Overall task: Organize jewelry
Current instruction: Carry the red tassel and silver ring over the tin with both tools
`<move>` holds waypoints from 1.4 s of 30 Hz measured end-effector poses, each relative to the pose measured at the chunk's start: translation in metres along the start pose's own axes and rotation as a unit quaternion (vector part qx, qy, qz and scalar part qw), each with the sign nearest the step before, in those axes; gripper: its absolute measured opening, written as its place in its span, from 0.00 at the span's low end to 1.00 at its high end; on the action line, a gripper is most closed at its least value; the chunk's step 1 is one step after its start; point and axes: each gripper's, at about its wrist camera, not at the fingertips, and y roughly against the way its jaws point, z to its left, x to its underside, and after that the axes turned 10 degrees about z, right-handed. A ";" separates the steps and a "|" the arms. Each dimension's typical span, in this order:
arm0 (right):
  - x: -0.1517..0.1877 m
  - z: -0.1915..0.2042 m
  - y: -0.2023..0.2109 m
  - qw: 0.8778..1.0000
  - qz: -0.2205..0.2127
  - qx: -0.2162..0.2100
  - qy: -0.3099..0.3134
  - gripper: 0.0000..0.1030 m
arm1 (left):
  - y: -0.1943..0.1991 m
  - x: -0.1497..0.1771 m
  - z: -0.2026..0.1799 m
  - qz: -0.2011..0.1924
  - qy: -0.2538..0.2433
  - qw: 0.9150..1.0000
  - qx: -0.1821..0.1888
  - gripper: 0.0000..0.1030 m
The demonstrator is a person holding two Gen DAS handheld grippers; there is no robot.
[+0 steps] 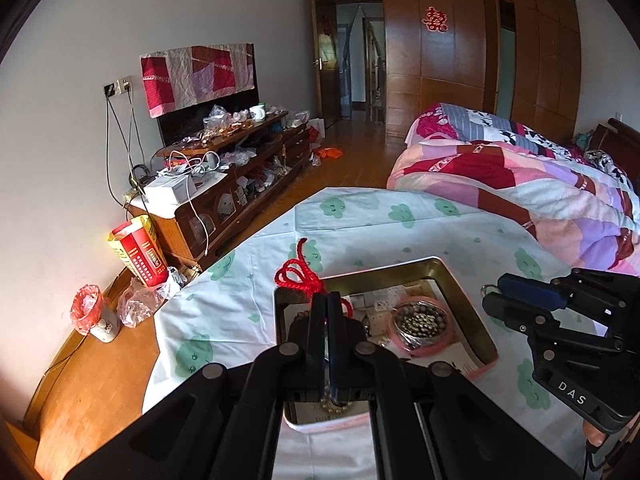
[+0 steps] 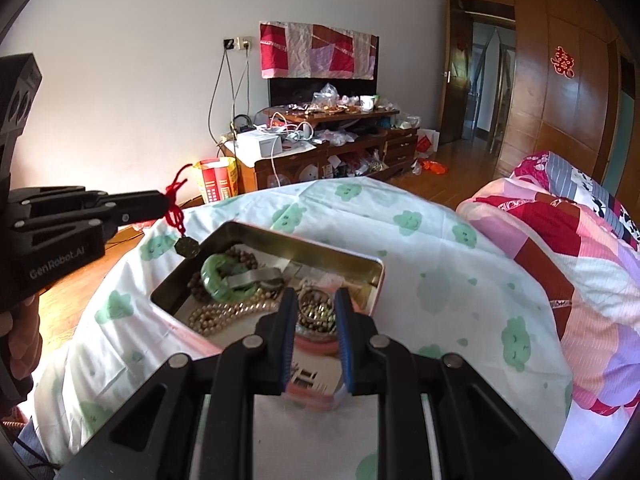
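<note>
Left gripper (image 2: 166,204) clamped tight on a red cord (image 2: 176,200), lifting it clear of the tin (image 2: 340,254), likely so the cord untangles from the other pieces. Cord's long axis runs near vertical; its octagonal pendant (image 2: 187,247) hangs at 6 o'clock, just above the tin's left corner. Right gripper (image 2: 316,320), jaws slightly apart, nothing visibly pinched, hovers over a pink dish of beads (image 2: 316,314) at the tin's 5 o'clock. Jade bangle (image 2: 218,278) and pearl strand (image 2: 224,314) lie inside, toward 9 o'clock.
</note>
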 end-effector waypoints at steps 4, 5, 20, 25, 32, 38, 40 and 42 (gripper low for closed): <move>-0.009 0.000 -0.009 1.000 0.003 0.008 0.001 0.21 | -0.010 -0.004 0.001 0.006 0.005 1.000 -0.005 0.00; -0.011 0.001 -0.011 1.000 0.004 0.010 0.002 0.21 | -0.013 -0.004 0.002 0.009 0.006 1.000 -0.007 0.00; -0.018 0.001 -0.045 0.999 0.027 0.025 0.001 0.21 | -0.044 -0.002 0.006 0.035 0.015 0.999 -0.013 0.00; -0.018 0.003 -0.054 0.999 0.035 0.029 0.003 0.21 | -0.050 0.001 0.008 0.040 0.017 0.999 -0.015 0.00; -0.016 0.004 -0.062 0.999 0.043 0.032 0.005 0.21 | -0.056 0.003 0.013 0.050 0.024 0.998 -0.014 0.00; -0.015 0.003 -0.068 0.998 0.050 0.033 0.003 0.21 | -0.062 0.007 0.014 0.056 0.024 0.998 -0.015 0.00; -0.015 0.003 -0.070 0.998 0.051 0.033 0.002 0.21 | -0.060 0.007 0.014 0.051 0.025 0.998 -0.021 0.01; -0.015 0.003 -0.071 0.998 0.053 0.032 0.002 0.21 | -0.062 0.008 0.016 0.053 0.027 0.998 -0.022 0.01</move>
